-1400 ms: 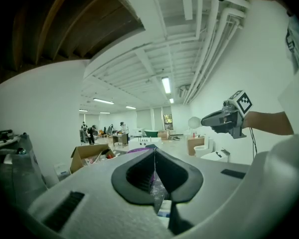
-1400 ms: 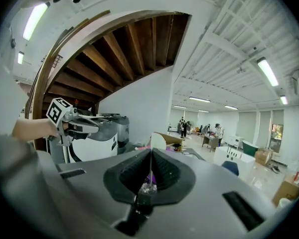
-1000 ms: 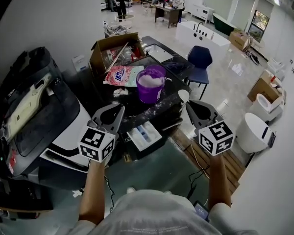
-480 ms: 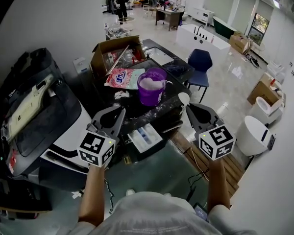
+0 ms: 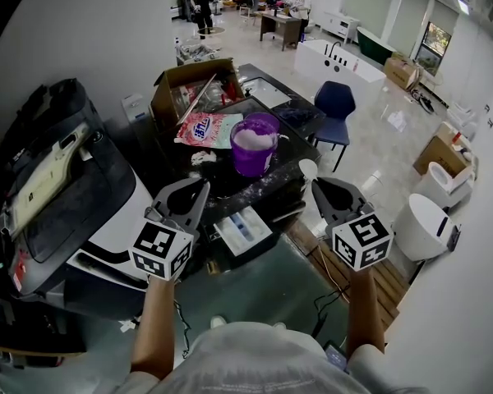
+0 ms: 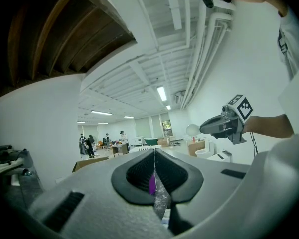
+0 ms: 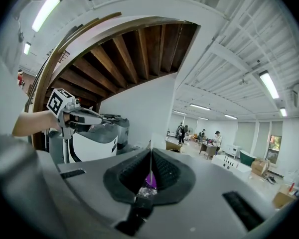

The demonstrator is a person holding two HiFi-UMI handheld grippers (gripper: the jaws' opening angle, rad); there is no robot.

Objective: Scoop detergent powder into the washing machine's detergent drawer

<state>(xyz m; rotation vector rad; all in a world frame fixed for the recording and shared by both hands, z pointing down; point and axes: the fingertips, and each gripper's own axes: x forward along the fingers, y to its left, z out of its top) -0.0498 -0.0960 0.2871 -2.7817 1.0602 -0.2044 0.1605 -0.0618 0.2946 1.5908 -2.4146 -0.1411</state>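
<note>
- The right claw (image 5: 317, 180) (image 7: 150, 156) is pressed shut on a white scoop (image 5: 308, 167). Its own view shows only a thin white sliver between the jaws, and the handle is hidden.
- The left claw (image 5: 196, 189) (image 6: 154, 154) has its jaws together with nothing between them.
- Both gripper views show only a purple streak and speckled grey through the jaw gap. The scoop's bowl (image 6: 192, 130) shows in the left gripper view.
- The drawer (image 5: 243, 226) is pulled out at 6 o'clock of the tub (image 5: 254, 143), between the claws. Its left end is cut off by the left claw.
- The tub holds pale powder and stands on a dark top (image 5: 273, 179) dusted white.
- Behind it are a bag (image 5: 204, 127) at 10 o'clock and a box (image 5: 189, 84) at 11.
- The room is large, with a glossy pale floor. The people at 12 o'clock are too small to count.
- Counted: two claws, one scoop, one tub, one drawer, one bag, one box, one chair (image 5: 335, 101).
</note>
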